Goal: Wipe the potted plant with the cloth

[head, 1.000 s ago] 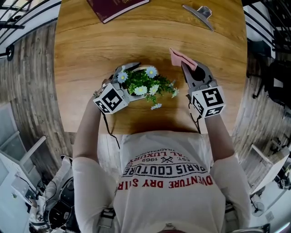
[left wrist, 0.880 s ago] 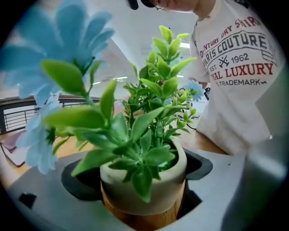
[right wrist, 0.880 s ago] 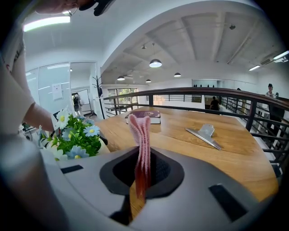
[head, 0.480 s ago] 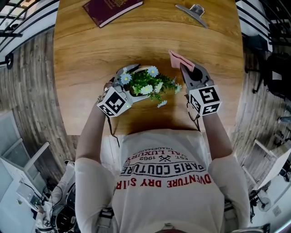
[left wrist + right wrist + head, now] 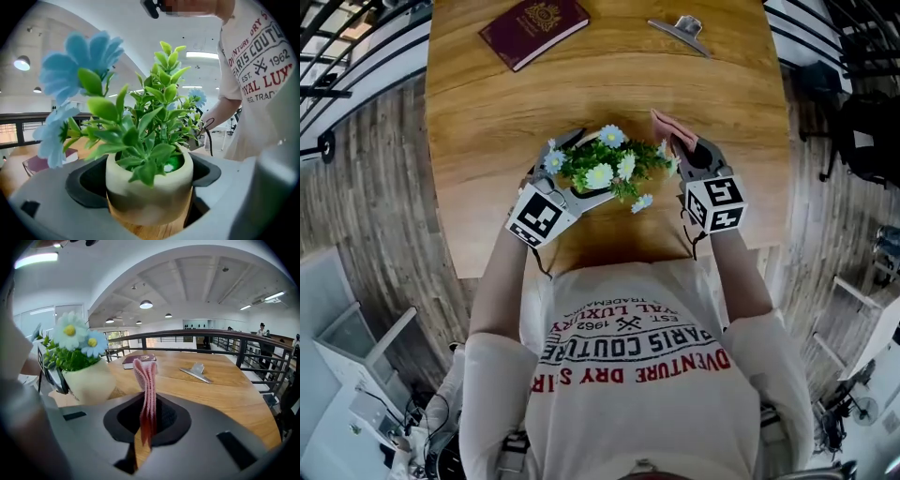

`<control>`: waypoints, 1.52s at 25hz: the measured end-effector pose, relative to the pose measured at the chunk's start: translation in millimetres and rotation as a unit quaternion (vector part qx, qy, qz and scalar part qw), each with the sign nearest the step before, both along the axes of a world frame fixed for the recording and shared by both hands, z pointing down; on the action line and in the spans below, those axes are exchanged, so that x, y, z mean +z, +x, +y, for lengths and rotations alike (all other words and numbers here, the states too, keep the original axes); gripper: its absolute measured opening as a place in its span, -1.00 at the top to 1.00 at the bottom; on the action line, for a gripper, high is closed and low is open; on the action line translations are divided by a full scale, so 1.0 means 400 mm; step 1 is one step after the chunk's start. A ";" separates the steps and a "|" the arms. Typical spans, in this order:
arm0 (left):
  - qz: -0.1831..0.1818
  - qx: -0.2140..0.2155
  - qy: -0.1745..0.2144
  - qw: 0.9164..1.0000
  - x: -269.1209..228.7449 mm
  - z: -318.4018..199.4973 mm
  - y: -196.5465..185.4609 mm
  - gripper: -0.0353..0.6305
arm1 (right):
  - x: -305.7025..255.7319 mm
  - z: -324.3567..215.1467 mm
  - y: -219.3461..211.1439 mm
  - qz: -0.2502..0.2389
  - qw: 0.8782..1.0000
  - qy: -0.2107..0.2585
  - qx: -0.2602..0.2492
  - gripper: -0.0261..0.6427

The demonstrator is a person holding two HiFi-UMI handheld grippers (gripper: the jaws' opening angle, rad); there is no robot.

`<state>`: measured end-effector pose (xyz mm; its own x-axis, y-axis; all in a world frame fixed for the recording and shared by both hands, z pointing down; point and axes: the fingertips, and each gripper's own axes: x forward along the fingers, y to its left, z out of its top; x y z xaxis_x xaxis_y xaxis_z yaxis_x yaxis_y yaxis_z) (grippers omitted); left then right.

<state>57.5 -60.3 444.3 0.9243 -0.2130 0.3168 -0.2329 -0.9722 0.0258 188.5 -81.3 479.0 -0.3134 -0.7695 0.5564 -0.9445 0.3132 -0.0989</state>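
Observation:
A small potted plant (image 5: 605,169) with green leaves and pale blue daisies stands in a cream pot (image 5: 149,185) with a wooden base. My left gripper (image 5: 572,183) is shut on the pot, its jaws on either side of it. Just right of the plant, my right gripper (image 5: 686,150) is shut on a folded pink cloth (image 5: 667,127) that sticks up between the jaws (image 5: 147,394). In the right gripper view the pot (image 5: 89,380) sits close at the left, a small gap from the cloth.
The round wooden table (image 5: 487,103) carries a maroon booklet (image 5: 534,28) at the far left and a metal clip (image 5: 677,33) at the far right. A black railing (image 5: 225,341) runs behind the table. The person's torso fills the near side.
Both grippers moved closer together. The plant shifted slightly right and away from me with the left gripper, and the cloth came left until it is beside the flowers.

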 end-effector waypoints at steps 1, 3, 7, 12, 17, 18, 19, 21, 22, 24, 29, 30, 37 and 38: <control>0.002 -0.001 -0.001 1.000 -0.020 -0.003 -0.004 -0.63 | -0.009 0.004 -0.012 0.000 1.000 0.003 0.000 0.82; -0.001 -0.006 0.000 1.000 -0.055 -0.009 -0.014 -0.63 | -0.025 0.013 -0.039 -0.003 1.000 0.009 0.000 0.82; -0.012 -0.025 -0.001 1.000 -0.116 -0.029 -0.041 -0.63 | -0.048 0.032 -0.109 -0.011 1.000 0.019 -0.009 0.82; 0.003 -0.041 -0.014 0.999 -0.179 -0.037 -0.066 -0.63 | -0.072 0.066 -0.204 -0.017 0.999 0.028 -0.034 0.82; 0.017 -0.029 -0.011 0.999 -0.217 -0.023 -0.071 -0.63 | -0.096 0.088 -0.278 -0.016 0.997 0.040 -0.058 0.82; 0.017 -0.027 -0.011 0.999 -0.221 -0.022 -0.071 -0.63 | -0.101 0.091 -0.293 -0.011 0.997 0.044 -0.065 0.82; 0.014 -0.023 -0.007 1.000 -0.223 -0.021 -0.070 -0.63 | -0.108 0.093 -0.307 -0.002 0.996 0.050 -0.073 0.82; 0.004 -0.010 0.004 1.000 -0.229 -0.018 -0.068 -0.63 | -0.126 0.095 -0.336 0.019 0.993 0.067 -0.092 0.82; 0.002 -0.004 0.006 1.000 -0.235 -0.018 -0.068 -0.63 | -0.138 0.095 -0.350 0.027 0.992 0.075 -0.100 0.82; 0.007 0.003 0.002 1.000 -0.247 -0.020 -0.072 -0.63 | -0.157 0.097 -0.375 0.035 0.989 0.090 -0.114 0.82; 0.020 0.022 -0.009 1.000 -0.273 -0.014 -0.078 -0.63 | -0.180 0.095 -0.415 0.038 0.983 0.122 -0.132 0.82; 0.024 0.025 -0.012 0.999 -0.279 -0.015 -0.078 -0.63 | -0.187 0.092 -0.421 0.035 0.982 0.127 -0.131 0.82; 0.032 0.025 -0.016 0.999 -0.298 -0.037 -0.085 -0.63 | -0.209 0.074 -0.470 -0.011 0.980 0.146 -0.135 0.82; 0.037 0.022 -0.019 0.999 -0.299 -0.041 -0.086 -0.63 | -0.211 0.074 -0.483 -0.017 0.979 0.149 -0.140 0.82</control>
<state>23.1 -76.6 324.6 0.9534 -0.1610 0.2550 -0.1866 -0.9792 0.0792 -4.6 -51.8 394.4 -0.5498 -0.7773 0.3058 -0.8154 0.5789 0.0056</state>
